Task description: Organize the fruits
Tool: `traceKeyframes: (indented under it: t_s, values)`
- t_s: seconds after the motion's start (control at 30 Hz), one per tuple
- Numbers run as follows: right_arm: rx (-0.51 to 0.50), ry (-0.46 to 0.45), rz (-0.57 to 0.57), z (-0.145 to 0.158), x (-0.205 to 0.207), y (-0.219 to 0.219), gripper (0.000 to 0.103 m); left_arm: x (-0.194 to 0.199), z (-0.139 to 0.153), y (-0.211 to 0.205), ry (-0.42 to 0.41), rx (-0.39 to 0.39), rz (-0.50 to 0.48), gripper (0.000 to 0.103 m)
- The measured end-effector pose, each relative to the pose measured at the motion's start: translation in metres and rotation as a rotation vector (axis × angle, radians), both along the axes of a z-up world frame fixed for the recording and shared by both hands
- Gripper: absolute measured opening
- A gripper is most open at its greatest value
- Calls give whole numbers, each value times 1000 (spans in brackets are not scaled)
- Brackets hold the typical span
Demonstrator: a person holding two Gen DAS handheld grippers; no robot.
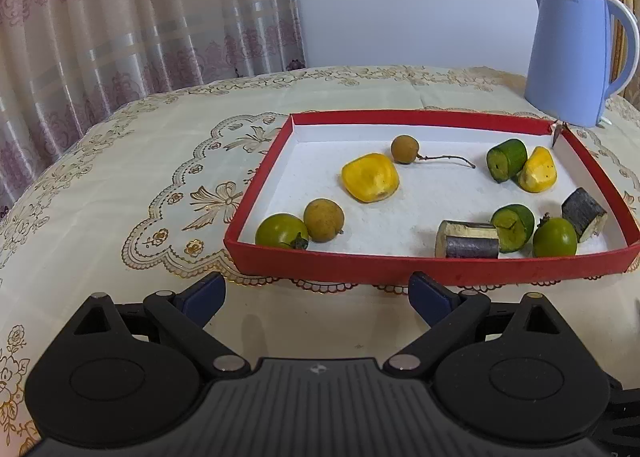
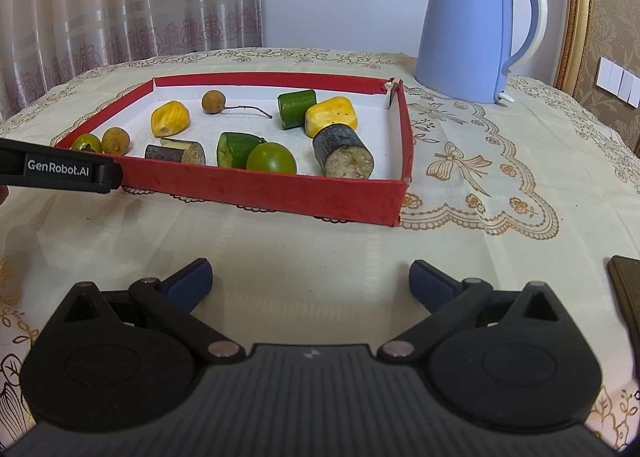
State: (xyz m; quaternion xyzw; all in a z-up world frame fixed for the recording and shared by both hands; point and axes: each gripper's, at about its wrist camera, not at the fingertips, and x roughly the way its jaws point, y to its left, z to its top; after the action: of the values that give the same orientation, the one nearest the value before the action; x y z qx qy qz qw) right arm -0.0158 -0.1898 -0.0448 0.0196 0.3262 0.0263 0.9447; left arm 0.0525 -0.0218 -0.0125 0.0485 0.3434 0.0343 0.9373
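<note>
Both grippers, left point(image 1: 316, 291) and right point(image 2: 310, 277), are held wide open and empty before the red tray point(image 1: 420, 263); its purplish pieces point(image 1: 472, 247) are possibly sugarcane.

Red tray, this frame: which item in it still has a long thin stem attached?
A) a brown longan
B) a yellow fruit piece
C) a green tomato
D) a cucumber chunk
A: the brown longan near the far wall of the red tray trails a thin bare twig to its right.
</note>
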Motion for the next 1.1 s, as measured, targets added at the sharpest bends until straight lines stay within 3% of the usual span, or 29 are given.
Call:
traceKeyframes:
  t_s: [1.1]
  values:
    - [0,0,0,0,0,-2,103,-4,-5,-14,21,10,-13,99]
